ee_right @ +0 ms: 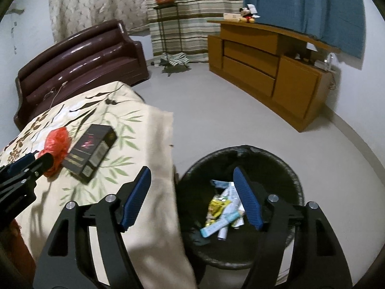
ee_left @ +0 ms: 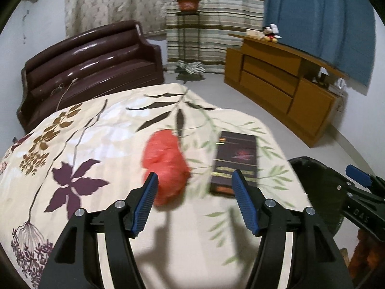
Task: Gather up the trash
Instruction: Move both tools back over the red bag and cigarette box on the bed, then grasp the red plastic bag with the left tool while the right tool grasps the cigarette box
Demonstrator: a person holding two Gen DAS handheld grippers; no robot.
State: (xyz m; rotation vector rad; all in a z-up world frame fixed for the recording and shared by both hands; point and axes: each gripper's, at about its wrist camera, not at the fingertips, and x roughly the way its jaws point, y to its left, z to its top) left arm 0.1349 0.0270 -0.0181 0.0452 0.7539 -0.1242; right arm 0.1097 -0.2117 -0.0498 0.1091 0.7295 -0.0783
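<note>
A crumpled red plastic bag lies on the floral tablecloth, with a dark box to its right. My left gripper is open, just short of the bag, its left fingertip close to the bag's near edge. In the right wrist view the bag and the box lie at left, with the left gripper beside the bag. My right gripper is open and empty above the black bin, which holds several wrappers. The right gripper shows at the left view's right edge.
The bin stands on the grey floor against the table's right edge. A dark brown sofa is behind the table. A wooden cabinet lines the right wall. A plant stand is by the curtains.
</note>
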